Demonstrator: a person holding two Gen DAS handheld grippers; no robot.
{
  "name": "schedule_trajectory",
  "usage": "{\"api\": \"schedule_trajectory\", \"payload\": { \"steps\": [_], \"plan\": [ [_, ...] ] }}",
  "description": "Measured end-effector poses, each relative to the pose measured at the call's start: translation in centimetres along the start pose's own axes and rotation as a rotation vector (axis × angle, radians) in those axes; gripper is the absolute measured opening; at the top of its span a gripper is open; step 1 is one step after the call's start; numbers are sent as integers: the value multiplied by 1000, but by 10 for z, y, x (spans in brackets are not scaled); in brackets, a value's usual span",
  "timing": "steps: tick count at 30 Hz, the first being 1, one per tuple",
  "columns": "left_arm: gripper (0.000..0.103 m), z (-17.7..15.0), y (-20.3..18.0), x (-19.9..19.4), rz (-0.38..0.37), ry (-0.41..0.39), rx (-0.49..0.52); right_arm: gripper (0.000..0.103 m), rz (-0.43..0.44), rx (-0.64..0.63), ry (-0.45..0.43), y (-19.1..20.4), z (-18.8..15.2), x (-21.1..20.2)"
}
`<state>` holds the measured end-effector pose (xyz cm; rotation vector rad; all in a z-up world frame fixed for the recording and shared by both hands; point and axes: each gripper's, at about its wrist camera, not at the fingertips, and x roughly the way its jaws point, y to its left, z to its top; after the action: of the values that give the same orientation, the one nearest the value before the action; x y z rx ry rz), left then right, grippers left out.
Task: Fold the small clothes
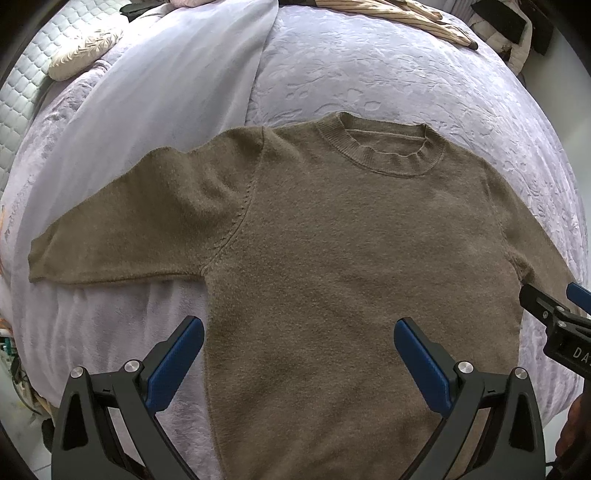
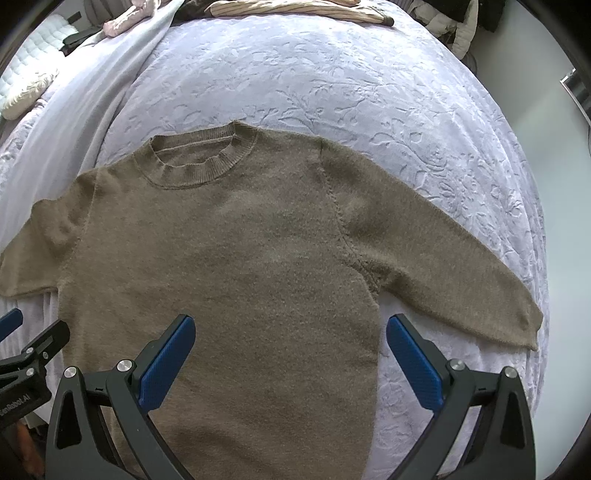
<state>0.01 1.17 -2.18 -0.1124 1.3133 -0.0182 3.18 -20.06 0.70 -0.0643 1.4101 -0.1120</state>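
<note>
Olive-brown knit crew-neck sweater lies flat, front up, on a lavender embossed floral bedspread, collar pointing away from the cameras, both sleeves spread out to the sides. Unfolded.

Left gripper — black frame, blue pads — jaws wide apart, nothing between them; it hangs over the sweater's lower body near the left side seam. Its left blue pad sits over the bedspread just off the sweater edge, the other over the knit. Contact with the fabric cannot be told.

Right gripper — same build, jaws spread wide, holding nothing. It hovers over the lower right part of the sweater; its right blue pad is over bare bedspread below the right sleeve, the other over the body.

Each gripper shows at the edge of the other's view.

The left sleeve lies partly on a smooth pale lilac sheet that runs alongside the bedspread. Far edge of bed: a beige striped garment, a cream ruffled cushion and a white quilted mattress at far left.
</note>
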Motion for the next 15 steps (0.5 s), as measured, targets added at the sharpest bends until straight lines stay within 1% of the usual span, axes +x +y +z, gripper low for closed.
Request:
{"api": "schedule_trajectory", "payload": {
  "steps": [7,15],
  "plan": [
    [103,0,5,4,3,16,1,103,-2,1,5,3,-1,1],
    [103,-1,13,7,-13,6,-13,103,12,-2,3,10,-1,4]
  ]
}}
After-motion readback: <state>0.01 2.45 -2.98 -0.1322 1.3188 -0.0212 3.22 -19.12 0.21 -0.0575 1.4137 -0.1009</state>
